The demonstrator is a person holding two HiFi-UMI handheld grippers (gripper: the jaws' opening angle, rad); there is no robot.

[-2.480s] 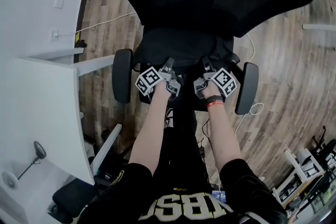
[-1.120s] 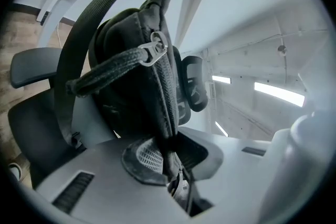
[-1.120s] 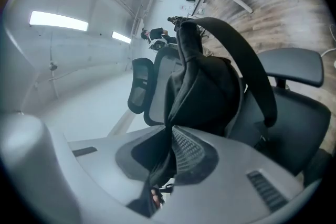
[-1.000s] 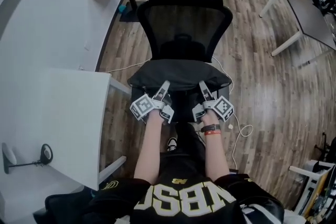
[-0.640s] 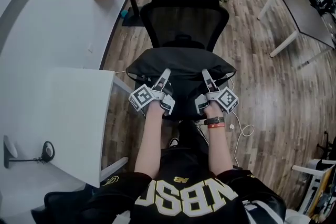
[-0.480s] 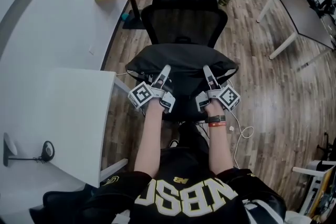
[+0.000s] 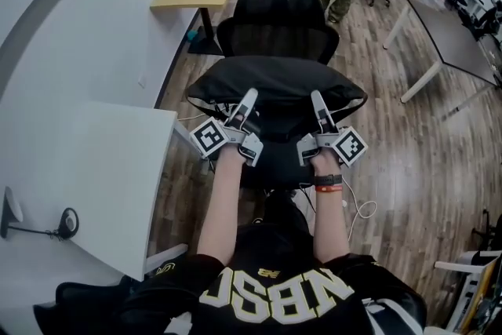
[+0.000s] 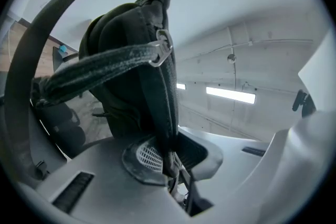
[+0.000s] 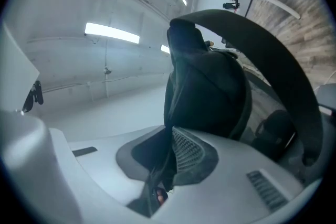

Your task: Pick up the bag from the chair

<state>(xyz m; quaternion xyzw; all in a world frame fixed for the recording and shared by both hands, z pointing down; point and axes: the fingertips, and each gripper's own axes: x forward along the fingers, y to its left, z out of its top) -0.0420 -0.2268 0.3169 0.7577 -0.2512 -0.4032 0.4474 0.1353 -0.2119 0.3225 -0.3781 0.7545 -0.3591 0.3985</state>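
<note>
Clamping a black strap, the left gripper has its jaws nearly together, the webbing pinched between the mesh-faced pads. The right gripper is in the same state: its jaws are drawn in on a dark fold of strap or fabric, with only that material between them. A metal ring joins the left strap to a second band, so the load most likely runs through the webbing, not the bag wall.

Both grippers point slightly upward and sit side by side at the near edge of the bag. A two-point hold of this kind appears intended to keep the soft body level and stop it from swinging.

The bag hangs from the two grippers in front of the chair, below its backrest. It appears clear of the seat. A white counter stands just to the left and wood floor lies to the right.

Change from one second ago: the bag then lay on the seat with the grippers low at its front edge. Both grippers have since risen together, the bag has come up with them, and the grip on it is unchanged.
</note>
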